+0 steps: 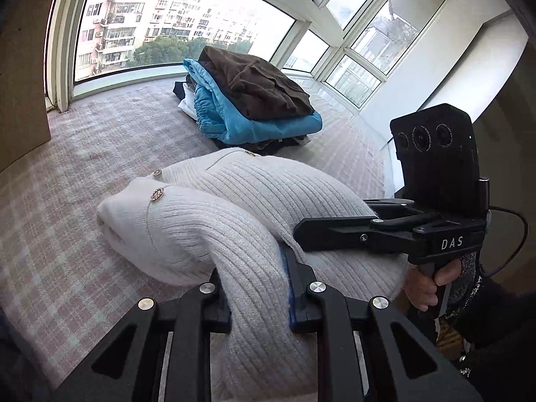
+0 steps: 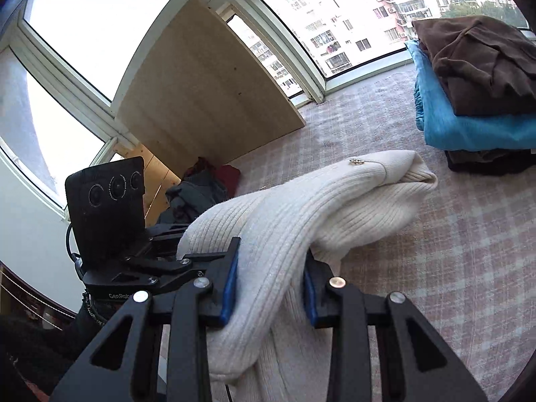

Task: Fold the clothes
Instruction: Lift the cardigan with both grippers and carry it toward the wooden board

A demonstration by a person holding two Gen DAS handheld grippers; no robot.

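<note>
Step in hand: a folded cream ribbed cardigan (image 1: 207, 221) is held up off the pink checked carpet (image 1: 67, 234), apparently for carrying to the stack of folded clothes (image 1: 254, 100) behind it. The next move calls for keeping both ends level. The left gripper (image 1: 258, 298) and the right gripper (image 2: 271, 288) each pinch a thick bunch of the knit.
</note>
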